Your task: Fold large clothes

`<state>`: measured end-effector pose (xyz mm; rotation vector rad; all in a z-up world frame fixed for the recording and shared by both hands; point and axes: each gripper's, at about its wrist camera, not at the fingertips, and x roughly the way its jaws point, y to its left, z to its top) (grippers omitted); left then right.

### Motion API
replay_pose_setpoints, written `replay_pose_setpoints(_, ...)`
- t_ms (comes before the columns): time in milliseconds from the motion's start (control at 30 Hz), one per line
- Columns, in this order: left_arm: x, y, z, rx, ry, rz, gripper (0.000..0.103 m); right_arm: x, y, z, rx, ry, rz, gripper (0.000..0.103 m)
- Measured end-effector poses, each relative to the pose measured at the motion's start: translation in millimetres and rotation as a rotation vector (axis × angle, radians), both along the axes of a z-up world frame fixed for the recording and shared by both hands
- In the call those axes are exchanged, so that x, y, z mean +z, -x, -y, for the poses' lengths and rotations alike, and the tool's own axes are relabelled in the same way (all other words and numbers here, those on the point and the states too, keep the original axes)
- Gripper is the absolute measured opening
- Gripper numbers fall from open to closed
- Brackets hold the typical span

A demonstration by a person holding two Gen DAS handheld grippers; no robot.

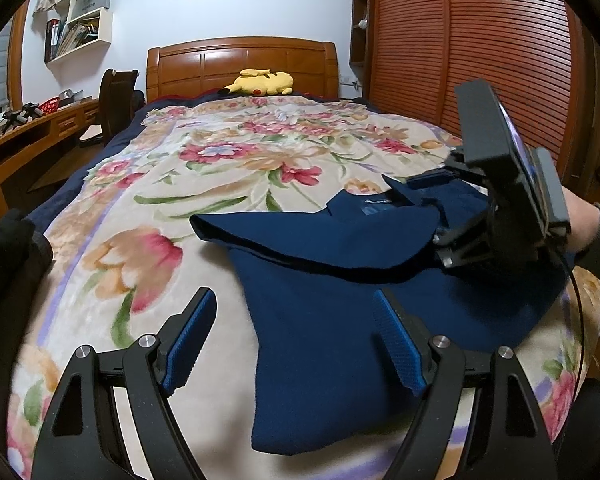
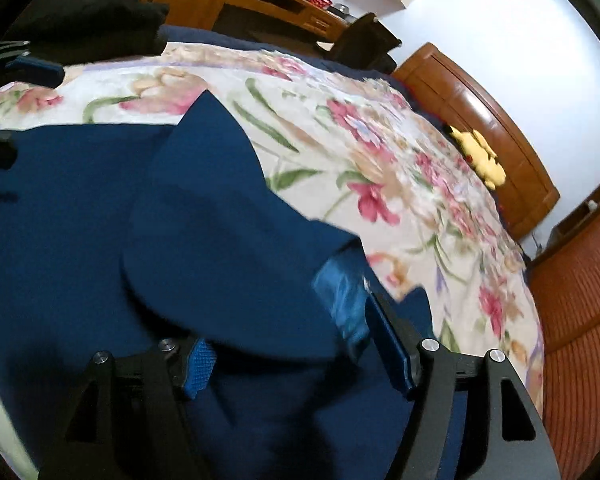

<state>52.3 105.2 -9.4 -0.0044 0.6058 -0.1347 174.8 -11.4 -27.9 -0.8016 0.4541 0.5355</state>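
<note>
A navy blue shirt (image 1: 320,320) lies spread on the floral blanket (image 1: 148,208) near the foot of the bed. One flap (image 1: 300,236) is folded across its upper part. My left gripper (image 1: 292,300) hovers open over the shirt's lower left edge, with nothing pressed between its blue pads. My right gripper (image 1: 436,208) is at the collar end, held by a hand (image 1: 580,220). In the right wrist view the right gripper (image 2: 284,320) stands open with a loose fold of the shirt (image 2: 228,240) draped between its fingers, blurred; the pads do not press on it.
A yellow plush toy (image 1: 262,82) lies by the wooden headboard (image 1: 240,60). A slatted wooden wardrobe (image 1: 480,60) runs along the right side. A desk (image 1: 28,132) and chair (image 1: 116,100) stand left. Dark clothes (image 2: 88,16) are piled at the bed's near left corner.
</note>
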Motion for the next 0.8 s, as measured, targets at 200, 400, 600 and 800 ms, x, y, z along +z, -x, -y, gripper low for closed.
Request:
replay_pose_setpoints(200, -3, -7, -1, 0.005, 0.001, -0.011, 0.081, 10, -33, -5, 0.073, -0.066, -0.078, 0.004)
replay_pose_setpoints(400, -2, -10, 3, -0.010, -0.001, -0.005, 0.081, 42, -97, 14, -0.161, -0.236, -0.027, 0.003)
replay_pose_setpoints(600, -1, -10, 5, -0.011, -0.003, -0.005, 0.081, 46, -130, 30, -0.370, -0.284, -0.028, 0.070)
replay_pose_setpoints(800, 0, -6, 3, -0.007, -0.001, -0.004, 0.081, 49, -95, 34, -0.236, -0.359, -0.118, 0.073)
